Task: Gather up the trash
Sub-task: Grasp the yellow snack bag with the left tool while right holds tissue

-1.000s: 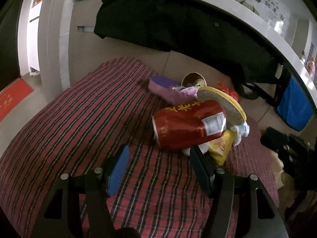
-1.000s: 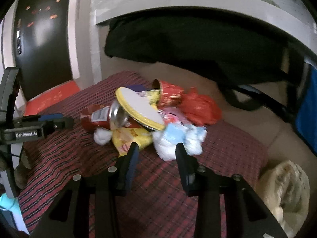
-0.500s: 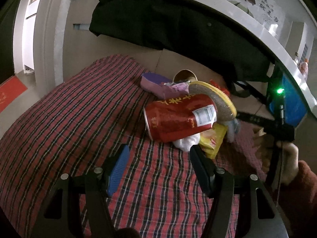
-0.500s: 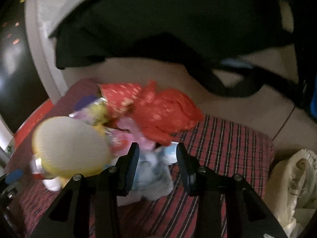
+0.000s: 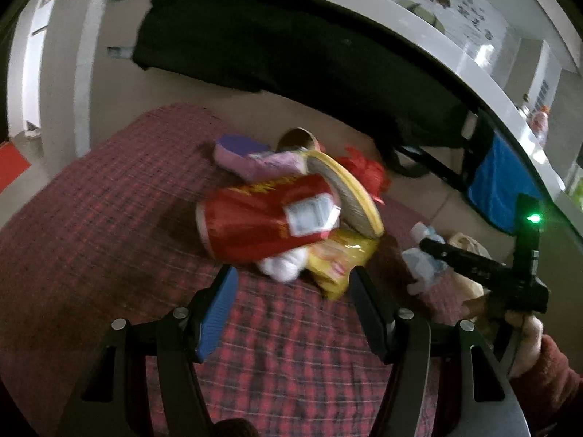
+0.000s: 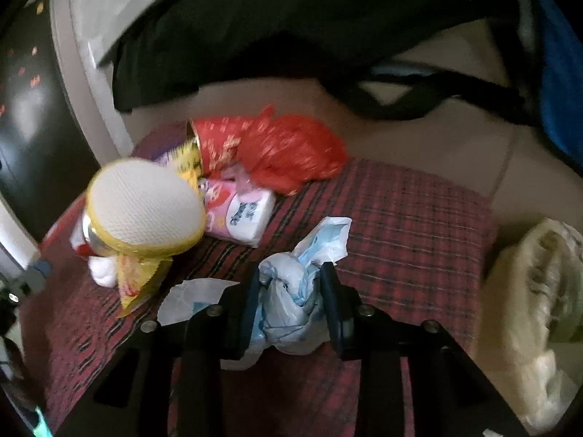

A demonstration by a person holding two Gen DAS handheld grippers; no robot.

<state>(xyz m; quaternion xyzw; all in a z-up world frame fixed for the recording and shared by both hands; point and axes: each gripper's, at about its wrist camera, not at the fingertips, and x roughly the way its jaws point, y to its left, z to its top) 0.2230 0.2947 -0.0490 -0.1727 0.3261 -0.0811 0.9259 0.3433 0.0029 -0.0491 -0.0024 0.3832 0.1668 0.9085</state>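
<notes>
A pile of trash lies on a red plaid cloth (image 5: 91,218): a red can (image 5: 262,218) on its side, a yellow-rimmed round lid (image 5: 349,196), a yellow wrapper (image 5: 339,258), a white tissue wad (image 5: 282,266) and a red plastic bag (image 6: 291,149). My left gripper (image 5: 293,276) stands open just short of the can and wrapper. My right gripper (image 6: 291,273) has a crumpled pale blue plastic bag (image 6: 295,291) between its pads, and its jaws are closing on it. The bag sits apart from the pile, to its right.
A pink tissue pack (image 6: 240,211) and a scrap of white paper (image 6: 193,295) lie near the pile. A cream plastic bag (image 6: 535,291) rests on the floor at the right. A black bag (image 5: 291,43) hangs under a white table edge behind.
My right gripper came in over the blue bag, took it between its fingers and carried it right, away from the pile, rolling as it went. My left gripper edged closer to the can.
</notes>
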